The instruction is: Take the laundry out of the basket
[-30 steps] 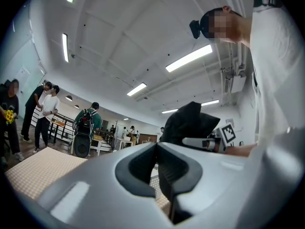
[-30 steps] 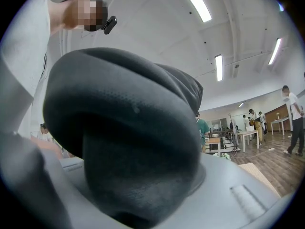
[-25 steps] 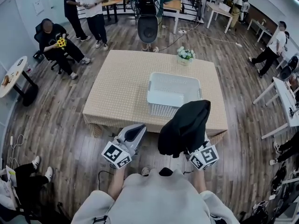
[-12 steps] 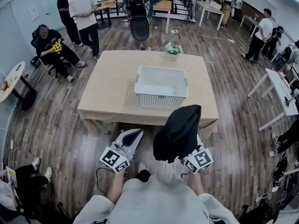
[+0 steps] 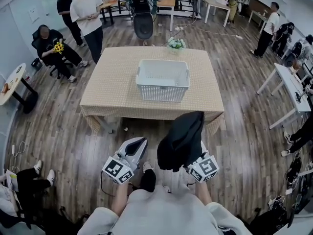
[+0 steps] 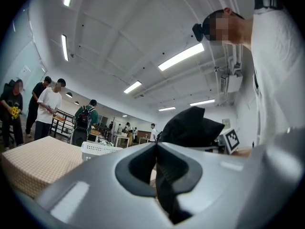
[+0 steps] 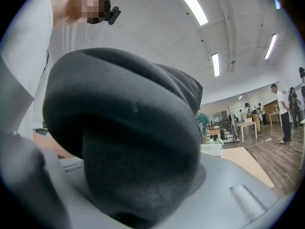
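Laundry — a black garment (image 5: 180, 135) — hangs clamped in the right claw (image 5: 190, 148); left claw (image 5: 138, 142) closed on nothing; white basket (image 5: 161, 90) sits on the surface (image 5: 107, 94), well apart.

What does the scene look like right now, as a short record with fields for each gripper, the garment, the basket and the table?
left gripper: fingers together, nothing held
right gripper: fingers closed on the black garment
black garment: draped over the right gripper, off the table, in front of the person
basket: white, upright, mid-table, apart from both grippers
table: checked cloth, flowers at its far edge
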`<action>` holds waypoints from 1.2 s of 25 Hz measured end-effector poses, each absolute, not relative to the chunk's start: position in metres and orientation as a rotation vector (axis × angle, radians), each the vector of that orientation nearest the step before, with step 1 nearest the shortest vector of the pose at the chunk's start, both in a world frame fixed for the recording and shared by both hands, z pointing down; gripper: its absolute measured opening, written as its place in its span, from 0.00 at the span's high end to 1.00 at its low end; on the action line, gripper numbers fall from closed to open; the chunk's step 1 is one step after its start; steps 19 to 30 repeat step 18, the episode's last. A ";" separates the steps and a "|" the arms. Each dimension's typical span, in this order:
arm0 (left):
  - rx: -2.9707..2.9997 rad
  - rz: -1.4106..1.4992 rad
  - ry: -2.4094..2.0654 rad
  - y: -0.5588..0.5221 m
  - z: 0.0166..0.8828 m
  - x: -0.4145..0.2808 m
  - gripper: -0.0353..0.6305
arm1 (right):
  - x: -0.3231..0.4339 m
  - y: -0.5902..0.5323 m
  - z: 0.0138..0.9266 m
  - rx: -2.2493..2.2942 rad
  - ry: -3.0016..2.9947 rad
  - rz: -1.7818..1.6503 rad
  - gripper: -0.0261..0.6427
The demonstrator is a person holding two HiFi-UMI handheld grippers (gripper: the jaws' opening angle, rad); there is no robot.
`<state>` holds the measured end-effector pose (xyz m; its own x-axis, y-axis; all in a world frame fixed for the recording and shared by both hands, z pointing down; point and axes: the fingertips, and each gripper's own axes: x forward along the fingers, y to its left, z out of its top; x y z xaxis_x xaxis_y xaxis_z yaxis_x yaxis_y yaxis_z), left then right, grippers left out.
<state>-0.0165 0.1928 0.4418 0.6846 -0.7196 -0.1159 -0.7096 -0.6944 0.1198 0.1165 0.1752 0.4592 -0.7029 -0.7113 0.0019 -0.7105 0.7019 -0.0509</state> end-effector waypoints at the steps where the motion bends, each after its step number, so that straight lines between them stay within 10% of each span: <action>1: 2.823 -0.237 -1.202 0.199 0.441 -0.016 0.93 | 0.117 0.181 0.459 -1.203 2.886 -0.073 0.76; 30: 2.855 -0.274 -1.198 0.226 0.430 -0.001 0.93 | 0.127 0.205 0.447 -1.194 2.883 -0.008 0.76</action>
